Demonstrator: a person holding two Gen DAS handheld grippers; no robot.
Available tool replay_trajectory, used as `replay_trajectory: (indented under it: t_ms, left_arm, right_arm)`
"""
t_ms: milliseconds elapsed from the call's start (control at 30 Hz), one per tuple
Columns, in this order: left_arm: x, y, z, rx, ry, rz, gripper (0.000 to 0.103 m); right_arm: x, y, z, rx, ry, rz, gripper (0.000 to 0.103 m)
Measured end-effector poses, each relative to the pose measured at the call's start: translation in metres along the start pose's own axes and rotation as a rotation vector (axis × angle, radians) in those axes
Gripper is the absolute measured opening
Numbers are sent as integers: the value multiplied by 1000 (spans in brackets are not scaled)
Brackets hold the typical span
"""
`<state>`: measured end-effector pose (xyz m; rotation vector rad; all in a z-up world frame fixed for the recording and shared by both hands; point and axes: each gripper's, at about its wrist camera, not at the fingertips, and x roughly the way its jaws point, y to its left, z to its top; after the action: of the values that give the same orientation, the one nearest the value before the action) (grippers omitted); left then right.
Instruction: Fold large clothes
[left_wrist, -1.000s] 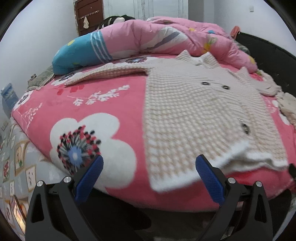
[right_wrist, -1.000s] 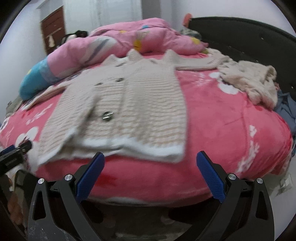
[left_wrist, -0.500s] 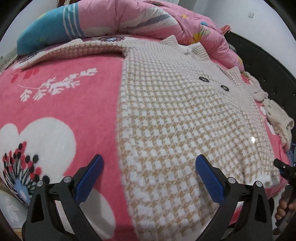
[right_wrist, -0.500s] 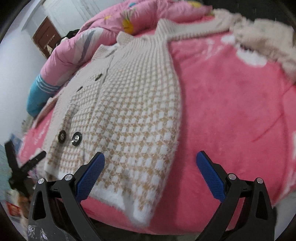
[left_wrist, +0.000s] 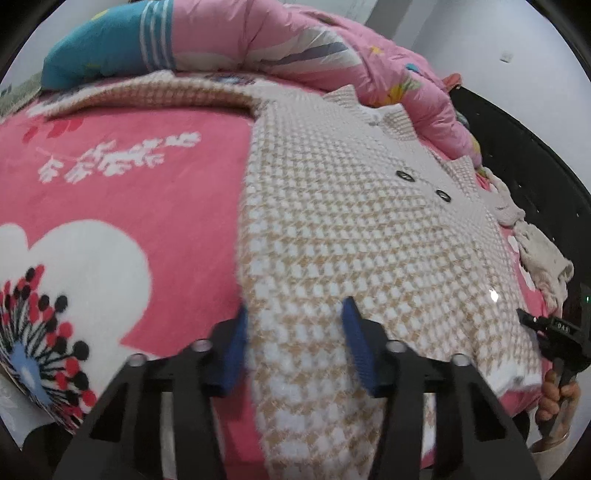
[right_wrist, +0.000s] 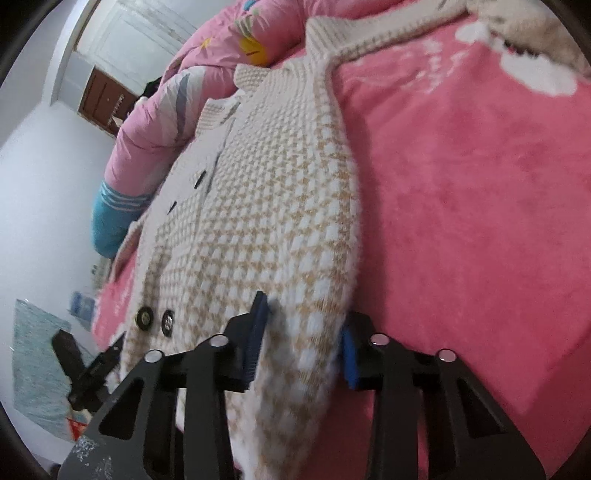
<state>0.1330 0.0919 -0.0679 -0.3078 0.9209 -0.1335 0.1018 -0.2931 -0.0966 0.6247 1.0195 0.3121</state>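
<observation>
Claws (left_wrist: 295, 347) now closing, apparently, on cardigan (left_wrist: 351, 229).

Both wrist views overlook one cardigan (left_wrist: 351, 229) closely.

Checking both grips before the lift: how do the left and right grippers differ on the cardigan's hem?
The left gripper straddles the cardigan at its left hem corner, beside the flower-print blanket; the right gripper straddles the opposite corner, past the two buttons. Both are closing with knit between their jaws.
</observation>
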Motion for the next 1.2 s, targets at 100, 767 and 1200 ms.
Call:
replay_trajectory:
  t_ms: [100,767,1200]
  left_arm:
    - [-10,7,-5,-7,26,-19,31]
    - [-151,-26,-30,148,-62,2,7]
    - [-101,2,-101,167,119,220,21]
  right_arm:
    - [-14,0,-21,-4,37,30,17]
    - [-162,38,-60,-123,-158,60,5]
    - [-130,-27,-100,23,-44,-341,45]
